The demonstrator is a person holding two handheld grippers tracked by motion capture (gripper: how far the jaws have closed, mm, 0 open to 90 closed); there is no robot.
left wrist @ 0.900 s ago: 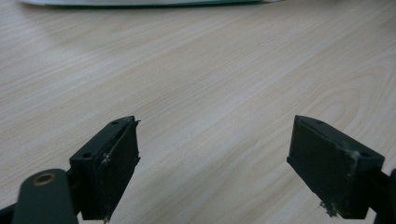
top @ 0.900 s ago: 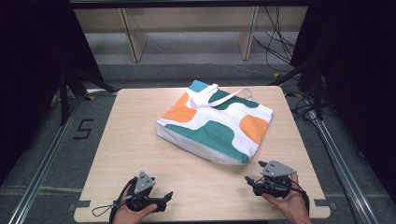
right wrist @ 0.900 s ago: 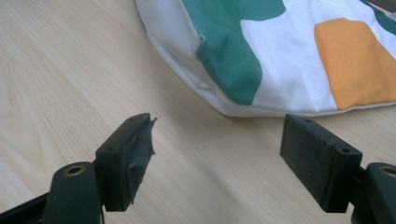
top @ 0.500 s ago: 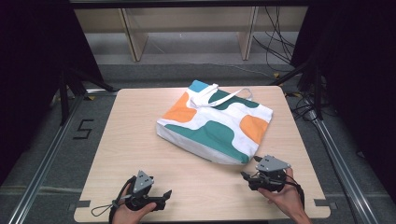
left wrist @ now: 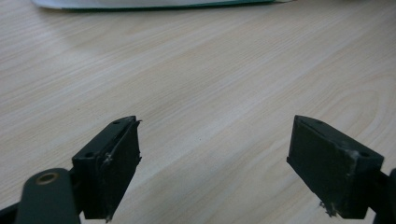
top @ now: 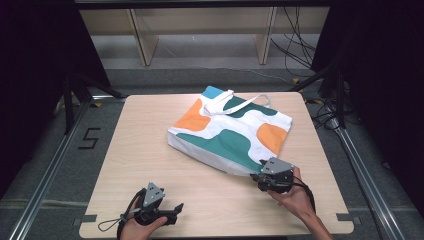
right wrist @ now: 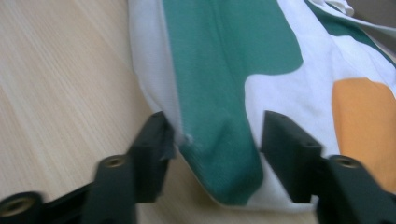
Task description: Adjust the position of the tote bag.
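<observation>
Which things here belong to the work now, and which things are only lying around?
In the work:
- tote bag, its near corner between the fingers of the right gripper
- table under it

Only around:
- left gripper, open over bare wood
- wooden shelf legs
- floor cables

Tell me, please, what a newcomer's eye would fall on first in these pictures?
A tote bag patterned in white, green, orange and blue lies slantwise at the middle of the pale wooden table, its handles toward the far edge. The right gripper has the bag's near corner between its jaws, which stand apart and do not yet pinch it. The left gripper rests open near the table's front edge.
</observation>
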